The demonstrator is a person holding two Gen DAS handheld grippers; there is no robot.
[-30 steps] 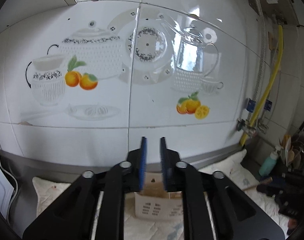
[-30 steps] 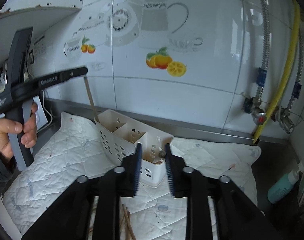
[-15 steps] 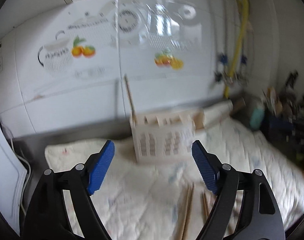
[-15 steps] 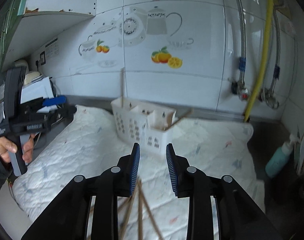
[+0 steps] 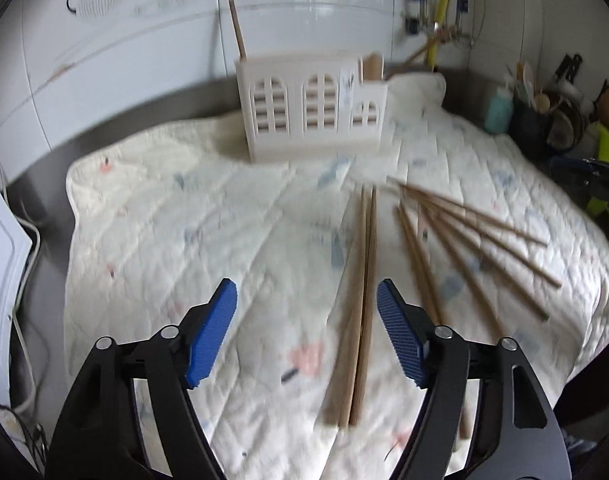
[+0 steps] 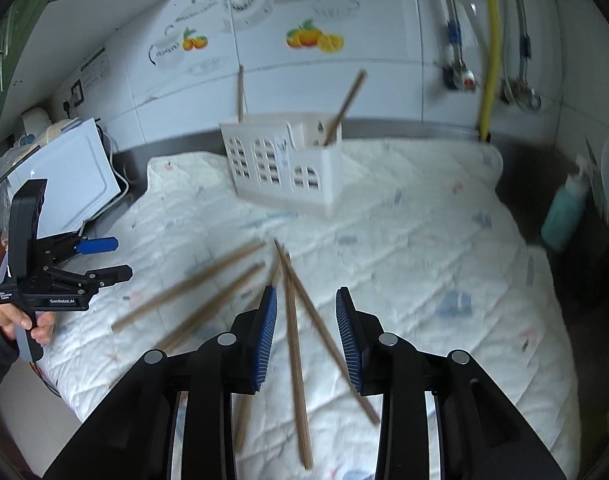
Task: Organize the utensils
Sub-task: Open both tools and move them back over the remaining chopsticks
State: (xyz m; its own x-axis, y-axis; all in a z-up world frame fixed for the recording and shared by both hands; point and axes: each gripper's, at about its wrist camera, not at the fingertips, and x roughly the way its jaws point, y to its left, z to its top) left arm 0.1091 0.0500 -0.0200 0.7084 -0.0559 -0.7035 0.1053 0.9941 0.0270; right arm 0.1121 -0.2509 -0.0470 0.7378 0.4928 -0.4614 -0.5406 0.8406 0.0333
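Several wooden chopsticks [image 5: 362, 280] lie loose on the quilted pad [image 5: 184, 240], all on the near side of the white holder [image 5: 310, 114] that stands at the back of the pad by the tiled wall. Two more sticks already stand in the holder — one upright at its left end, one leaning out at its right end.

Left gripper [image 5: 306, 330]: fingers spread wide, holding nothing. A pair of chopsticks lying side by side, touching, runs lengthwise from near the holder toward the gripper and passes between the blue pads, closer to the right pad [image 5: 398, 344]. Long axis roughly in line with the gripper's forward direction, so the pads would close across the sticks' width.

Right gripper [image 6: 306, 338]: fingers parted, narrower gap than the left, also empty. Two chopsticks [image 6: 294, 340] splay from a shared point in front of the holder and run down between its pads. Others fan off toward the left gripper's side.

Height above the pad cannot be judged for either gripper; both views are motion-blurred.

Judgement: picking is the step in hand, and either gripper has sticks lined up between its fingers. The left looks better placed — its pair lies parallel and tight, while the right's two diverge and may not both be caught.
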